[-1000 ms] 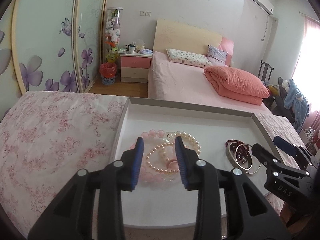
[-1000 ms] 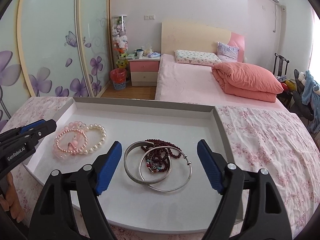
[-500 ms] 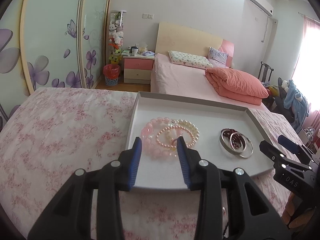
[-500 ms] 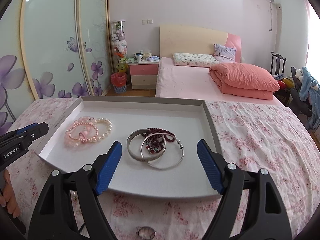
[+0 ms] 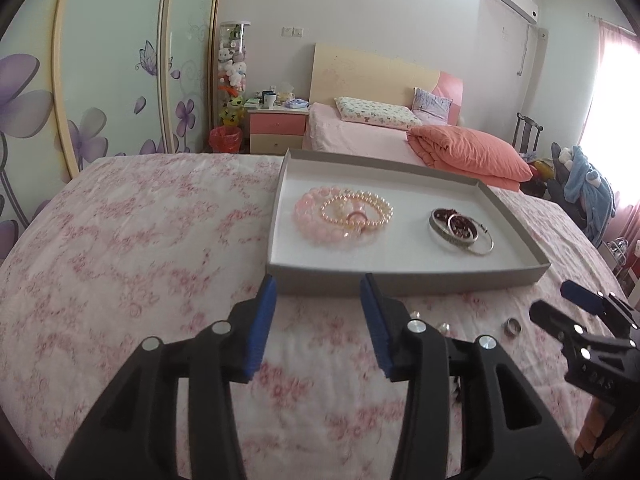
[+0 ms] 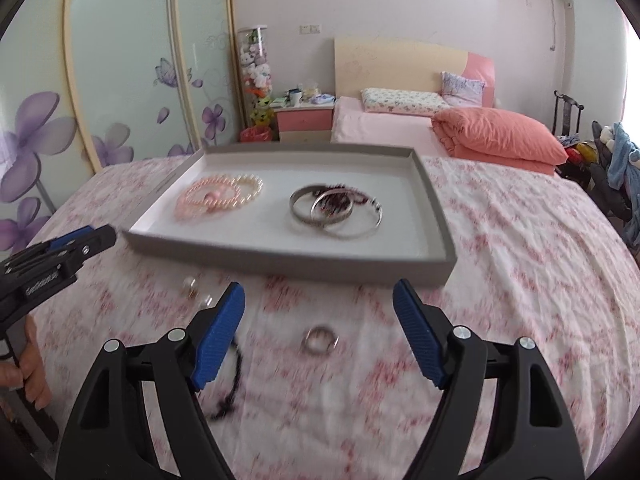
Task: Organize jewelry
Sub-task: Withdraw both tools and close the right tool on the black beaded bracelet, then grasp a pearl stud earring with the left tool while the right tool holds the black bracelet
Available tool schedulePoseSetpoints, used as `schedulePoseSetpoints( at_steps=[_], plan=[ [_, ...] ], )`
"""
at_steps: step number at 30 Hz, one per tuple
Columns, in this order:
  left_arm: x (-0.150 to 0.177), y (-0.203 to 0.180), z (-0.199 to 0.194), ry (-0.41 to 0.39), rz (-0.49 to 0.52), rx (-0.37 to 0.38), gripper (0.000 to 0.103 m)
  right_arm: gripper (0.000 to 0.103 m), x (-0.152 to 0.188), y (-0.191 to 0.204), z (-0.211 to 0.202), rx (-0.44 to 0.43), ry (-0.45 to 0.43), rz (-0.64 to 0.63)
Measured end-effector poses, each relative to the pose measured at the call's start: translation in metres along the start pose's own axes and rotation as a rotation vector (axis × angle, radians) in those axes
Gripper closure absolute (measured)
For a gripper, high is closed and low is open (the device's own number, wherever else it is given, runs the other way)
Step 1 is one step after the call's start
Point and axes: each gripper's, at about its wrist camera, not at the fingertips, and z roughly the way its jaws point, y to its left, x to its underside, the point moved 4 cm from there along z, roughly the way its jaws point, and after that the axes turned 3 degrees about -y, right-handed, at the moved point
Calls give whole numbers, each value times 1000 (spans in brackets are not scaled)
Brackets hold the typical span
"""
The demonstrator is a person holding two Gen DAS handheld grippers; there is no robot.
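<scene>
1 ring (image 6: 320, 340) | on bedspread (image 6: 520, 280) | between right fingers (image 6: 416, 328)

Grey tray (image 6: 436, 216) holding bracelets (image 6: 218, 198), bangles (image 6: 336, 210), ring (image 6: 320, 340) on floral bedspread (image 6: 520, 280)

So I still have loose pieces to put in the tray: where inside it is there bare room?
In the tray, the near strip along the front wall is bare, as is the far strip by the back wall and the right end beyond the silver bangles. The gap between bangles and pink pearl bracelets is narrow. The left end is crowded.
</scene>
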Motion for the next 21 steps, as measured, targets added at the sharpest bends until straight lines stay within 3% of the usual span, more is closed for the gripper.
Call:
schedulePoseSetpoints(
  at_steps=[2,7,15,19,21],
  plan=[
    [5,2,-3,8,-1,-8,59,34,11,4,-4,-26,27,5],
    [12,6,-6,15,-1,-24,59,63,31,18,-7,-84,105,4],
    [15,4,-9,20,6,-25,59,78,44,40,5,-83,184,-65],
    [16,-1,-8,28,17,-15,58,91,46,39,4,-49,179,-89],
    [16,-4,-7,30,23,-9,56,91,47,35,2,-43,178,-84]
  ],
)
